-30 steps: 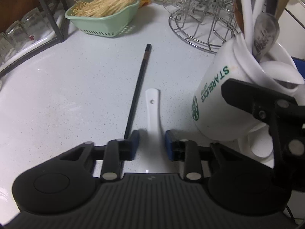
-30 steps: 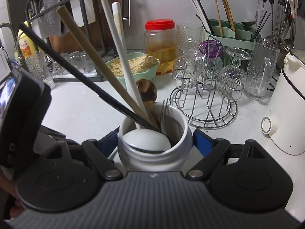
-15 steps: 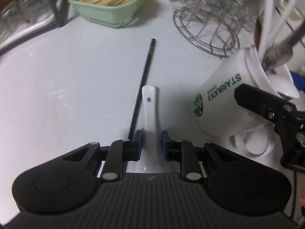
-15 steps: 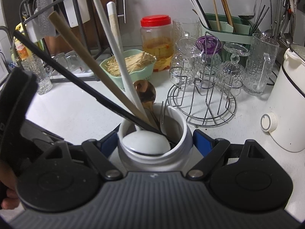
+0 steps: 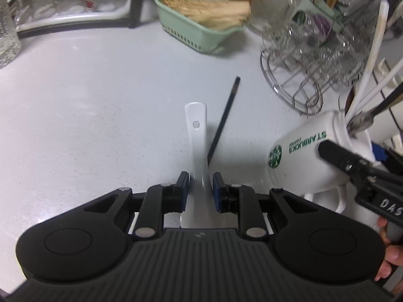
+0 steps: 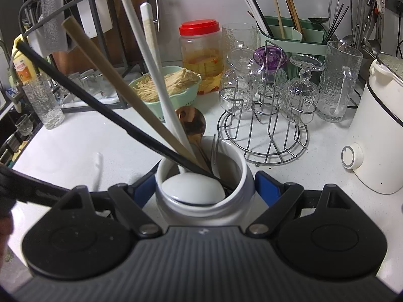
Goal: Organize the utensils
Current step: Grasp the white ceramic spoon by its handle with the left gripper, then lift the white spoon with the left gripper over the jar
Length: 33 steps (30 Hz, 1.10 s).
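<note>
Pale speckled bench (image 5: pixel 88 115), black chopstick (image 5: pixel 224 118) left lying beside; white spoon (image 5: pixel 197 146) pinched by left gripper (image 5: pixel 200 185), handle pointing away for slotting; mug (image 6: pixel 204 198) of utensils clamped tilted in right gripper (image 6: pixel 205 188), mouth presumably offered to receive it.

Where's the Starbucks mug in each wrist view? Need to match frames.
Left wrist: mug at right edge, tilted, gripped by the right gripper.
Right wrist: mug bottom centre, seen from above its rim, between the blue pads.
Shared landmark: wire glass rack.
</note>
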Each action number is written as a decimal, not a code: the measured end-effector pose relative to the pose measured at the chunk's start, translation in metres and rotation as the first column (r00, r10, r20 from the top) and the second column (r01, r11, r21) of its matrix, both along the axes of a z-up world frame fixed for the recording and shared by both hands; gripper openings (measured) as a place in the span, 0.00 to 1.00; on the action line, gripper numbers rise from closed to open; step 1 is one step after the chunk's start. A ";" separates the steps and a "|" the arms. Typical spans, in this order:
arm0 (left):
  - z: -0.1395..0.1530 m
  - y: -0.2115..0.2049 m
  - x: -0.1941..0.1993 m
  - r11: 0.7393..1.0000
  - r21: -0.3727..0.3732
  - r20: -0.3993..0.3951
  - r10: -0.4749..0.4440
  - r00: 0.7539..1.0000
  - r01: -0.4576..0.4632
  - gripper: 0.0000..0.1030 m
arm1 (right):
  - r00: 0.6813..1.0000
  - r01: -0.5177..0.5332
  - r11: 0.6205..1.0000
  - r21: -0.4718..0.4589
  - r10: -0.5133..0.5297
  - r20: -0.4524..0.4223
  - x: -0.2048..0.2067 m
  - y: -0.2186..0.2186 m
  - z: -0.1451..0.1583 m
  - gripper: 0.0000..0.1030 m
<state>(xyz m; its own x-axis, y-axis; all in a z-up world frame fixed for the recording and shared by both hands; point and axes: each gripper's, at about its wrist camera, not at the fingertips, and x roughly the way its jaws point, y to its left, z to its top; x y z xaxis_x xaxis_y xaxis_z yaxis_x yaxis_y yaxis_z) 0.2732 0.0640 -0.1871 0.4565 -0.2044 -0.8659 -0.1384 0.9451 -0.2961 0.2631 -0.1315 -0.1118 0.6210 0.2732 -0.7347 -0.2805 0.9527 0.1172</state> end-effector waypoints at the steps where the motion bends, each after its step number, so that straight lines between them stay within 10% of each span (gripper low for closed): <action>1: 0.003 0.002 -0.001 1.000 -0.004 0.008 0.003 1.000 -0.003 0.23 | 1.000 -0.001 1.000 0.000 0.001 0.000 0.000 0.000 0.000 0.85; 14: 0.025 0.001 -0.030 1.000 -0.001 0.078 0.022 0.997 -0.022 0.22 | 1.000 -0.007 1.000 -0.003 0.007 0.027 -0.003 0.000 -0.002 0.85; 33: 0.166 -0.001 -0.051 1.000 0.003 0.289 -0.004 0.957 0.004 0.22 | 0.998 0.022 1.000 -0.006 -0.022 0.053 -0.008 0.004 -0.002 0.85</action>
<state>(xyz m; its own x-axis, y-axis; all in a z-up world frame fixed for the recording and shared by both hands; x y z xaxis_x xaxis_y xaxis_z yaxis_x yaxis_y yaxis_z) 0.2225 0.0631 -0.0211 0.6868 -0.2050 -0.6973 -0.0434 0.9461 -0.3208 0.2549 -0.1280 -0.1137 0.6651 0.2546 -0.7020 -0.2654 0.9593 0.0966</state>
